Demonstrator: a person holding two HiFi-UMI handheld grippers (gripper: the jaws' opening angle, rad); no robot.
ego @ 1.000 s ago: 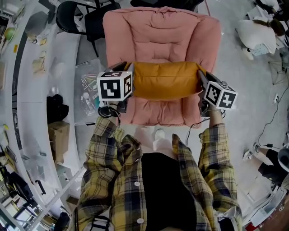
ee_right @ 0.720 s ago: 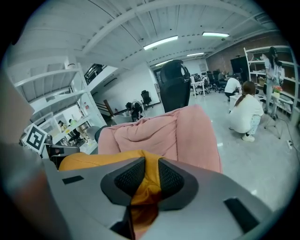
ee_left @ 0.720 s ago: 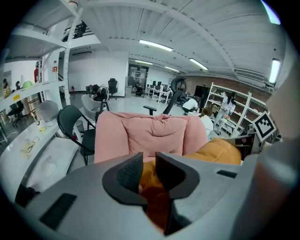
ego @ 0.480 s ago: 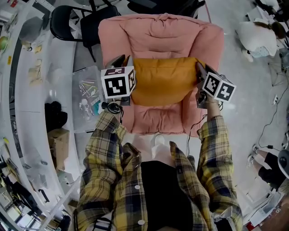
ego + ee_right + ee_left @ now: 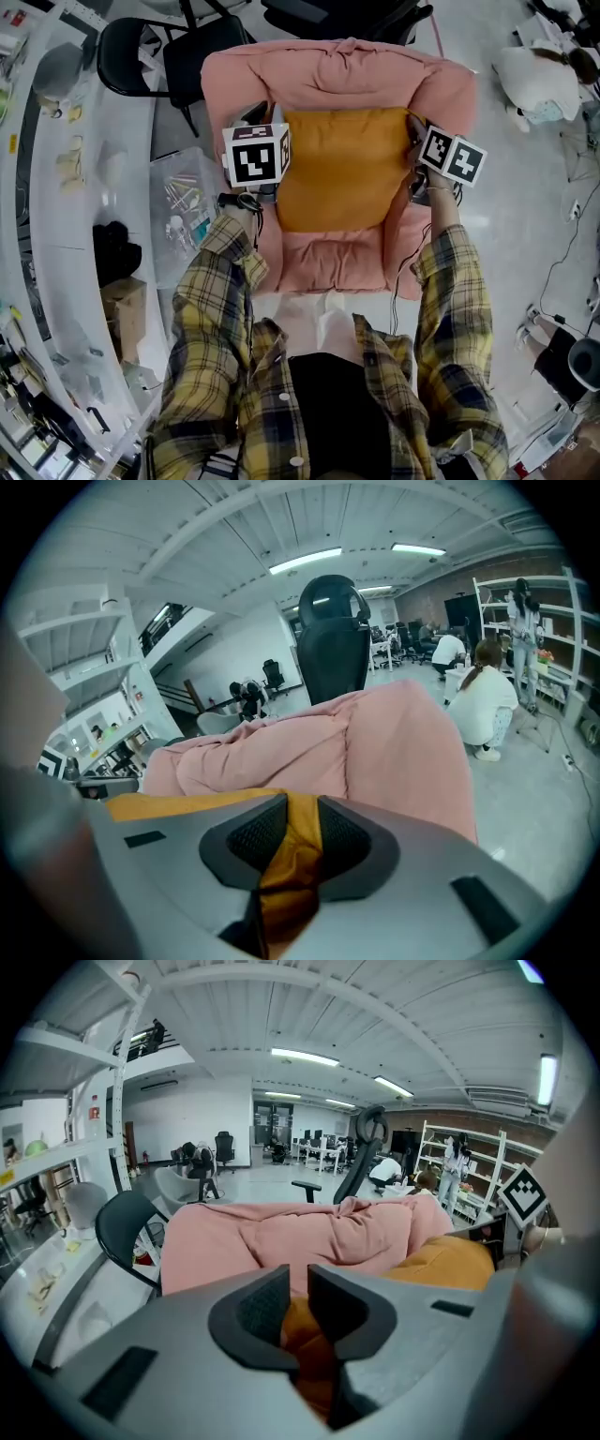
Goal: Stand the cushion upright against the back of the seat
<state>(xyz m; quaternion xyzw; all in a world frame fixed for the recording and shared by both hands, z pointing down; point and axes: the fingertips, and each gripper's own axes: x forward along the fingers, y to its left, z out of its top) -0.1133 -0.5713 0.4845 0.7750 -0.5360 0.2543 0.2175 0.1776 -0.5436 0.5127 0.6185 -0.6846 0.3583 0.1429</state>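
Observation:
An orange cushion (image 5: 337, 164) stands tilted on the pink armchair (image 5: 337, 70), its top edge near the backrest. My left gripper (image 5: 272, 122) grips its upper left corner; in the left gripper view orange fabric fills the gap between the pads (image 5: 298, 1288), and these jaws have just been closing. My right gripper (image 5: 413, 129) holds the upper right corner; in the right gripper view a fold of the cushion (image 5: 298, 832) is pinched between its pads, after those jaws opened a little. The backrest (image 5: 375, 742) rises just behind.
A black office chair (image 5: 141, 52) stands at the armchair's far left. A clear plastic bin (image 5: 183, 202) of small items sits on the floor at its left, beside a white curved bench (image 5: 84, 187). A person (image 5: 487, 700) crouches on the floor to the right.
Both grippers have carried the cushion away from me, from the seat's front towards the backrest. It has tipped up and shows more of its broad face.

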